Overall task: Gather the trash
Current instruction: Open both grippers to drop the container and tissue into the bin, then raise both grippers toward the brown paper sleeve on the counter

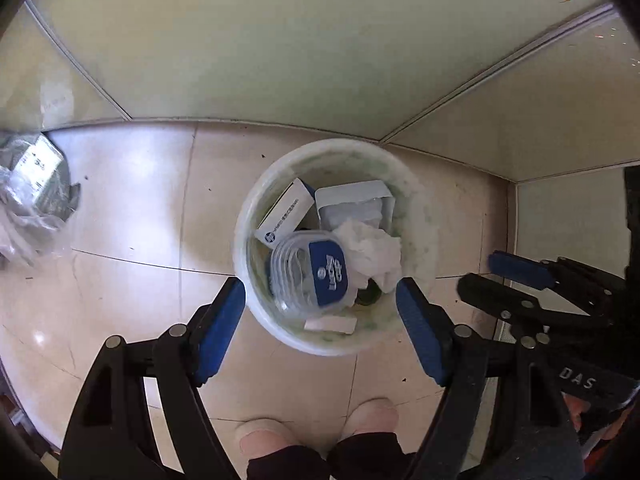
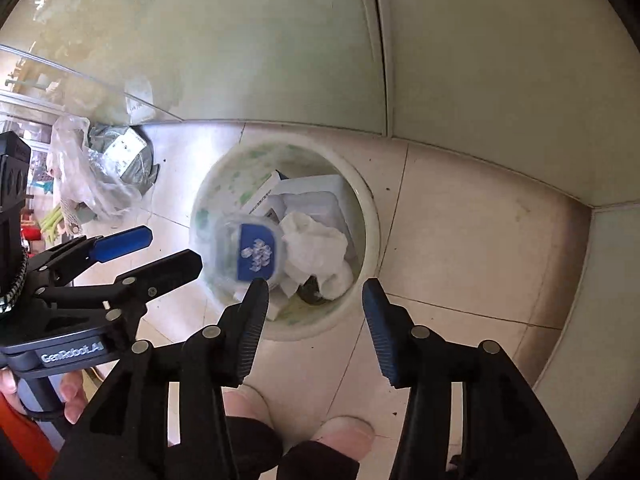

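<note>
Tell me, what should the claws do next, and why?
Probably lift both away and go for the plastic bag lying on the floor. The right claw is open with nothing between its fingers, the clear blue-label container already sits in the bin, and the left claw is open too.

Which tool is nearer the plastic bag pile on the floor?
Left. The left tool hangs over the bin on the side toward the plastic bag pile; the right tool sits beyond it, farther away.

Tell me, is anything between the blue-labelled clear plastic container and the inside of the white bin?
Nothing visible is. The clear plastic container is already within the white bin rim, over a crumpled tissue and small boxes. The right gripper stands open above the bin, with nothing in it.
</note>
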Demonstrator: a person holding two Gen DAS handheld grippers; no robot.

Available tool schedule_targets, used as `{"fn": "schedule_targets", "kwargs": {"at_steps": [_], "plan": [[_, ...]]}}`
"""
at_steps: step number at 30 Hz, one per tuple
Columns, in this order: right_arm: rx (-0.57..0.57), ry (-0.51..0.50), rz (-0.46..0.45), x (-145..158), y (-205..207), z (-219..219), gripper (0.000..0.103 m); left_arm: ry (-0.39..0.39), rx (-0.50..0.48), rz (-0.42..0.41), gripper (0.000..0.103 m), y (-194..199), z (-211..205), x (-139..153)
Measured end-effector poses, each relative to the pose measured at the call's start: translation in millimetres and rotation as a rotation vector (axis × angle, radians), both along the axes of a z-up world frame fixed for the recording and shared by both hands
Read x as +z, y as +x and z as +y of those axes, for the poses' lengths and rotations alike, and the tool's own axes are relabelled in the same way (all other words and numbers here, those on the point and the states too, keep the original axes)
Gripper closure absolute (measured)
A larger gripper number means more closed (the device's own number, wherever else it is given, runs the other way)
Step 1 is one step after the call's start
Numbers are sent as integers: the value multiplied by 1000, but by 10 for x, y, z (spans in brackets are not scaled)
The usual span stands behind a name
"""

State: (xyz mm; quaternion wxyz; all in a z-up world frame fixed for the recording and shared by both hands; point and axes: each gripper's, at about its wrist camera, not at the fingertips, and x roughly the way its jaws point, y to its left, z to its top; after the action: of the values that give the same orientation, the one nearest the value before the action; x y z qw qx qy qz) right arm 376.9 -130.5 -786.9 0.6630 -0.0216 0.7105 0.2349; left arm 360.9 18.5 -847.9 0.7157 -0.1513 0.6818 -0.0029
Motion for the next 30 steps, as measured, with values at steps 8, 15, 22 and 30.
{"fn": "schedule_targets", "kwargs": {"at_steps": [8, 15, 22, 30], "plan": [[-57, -19, -50, 1011, -77, -120, 58, 58, 11, -59, 26, -128, 52, 1061], [-107, 7, -201, 2719, -132, -138, 58, 156, 22, -221, 26, -339, 169, 2842], [-154, 44, -447, 4586, -234, -124, 58, 169, 42, -421, 26, -550, 271, 4729], [-231, 98, -693, 6110, -440, -179, 56, 172, 14, -628, 26, -726, 265, 6342]]}}
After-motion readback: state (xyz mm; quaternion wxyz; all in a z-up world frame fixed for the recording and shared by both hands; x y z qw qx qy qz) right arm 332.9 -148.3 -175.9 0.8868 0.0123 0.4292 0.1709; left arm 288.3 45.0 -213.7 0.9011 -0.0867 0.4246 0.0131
